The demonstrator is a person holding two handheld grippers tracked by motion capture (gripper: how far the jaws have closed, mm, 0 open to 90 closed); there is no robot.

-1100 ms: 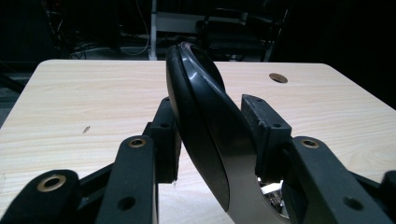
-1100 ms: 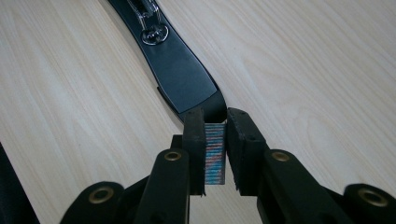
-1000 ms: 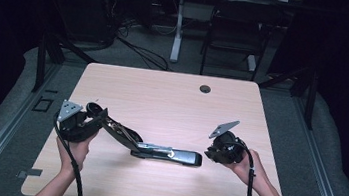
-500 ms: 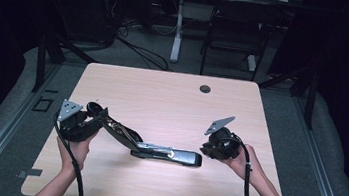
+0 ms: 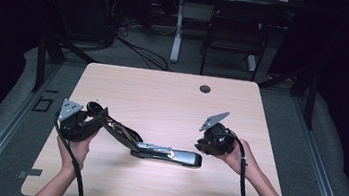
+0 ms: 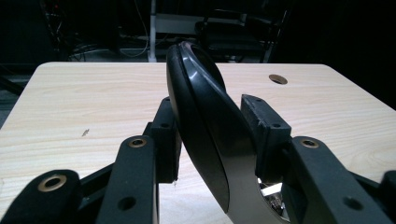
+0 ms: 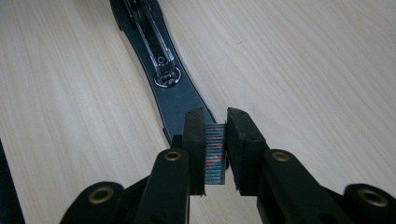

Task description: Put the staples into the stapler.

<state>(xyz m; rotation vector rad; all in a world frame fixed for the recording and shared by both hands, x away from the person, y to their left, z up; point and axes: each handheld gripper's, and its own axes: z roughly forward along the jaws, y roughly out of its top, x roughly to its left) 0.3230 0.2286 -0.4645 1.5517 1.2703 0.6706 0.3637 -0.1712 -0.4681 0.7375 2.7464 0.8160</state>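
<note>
A black stapler lies swung open on the wooden table. Its base and metal staple channel rest flat on the wood, and its curved top cover rises to the left. My left gripper is shut on that cover, whose black arc stands between the jaws in the left gripper view. At the right end of the base, my right gripper is shut on a short strip of staples with coloured stripes. The strip hangs just short of the base's near tip.
A round cable hole sits near the table's far edge. Beyond the table stand a dark chair and a white desk leg, with cables on the floor. Bare wood stretches across the far half of the table.
My right gripper has drifted slightly left toward the end of the stapler base. The left gripper and the stapler have stayed put.
</note>
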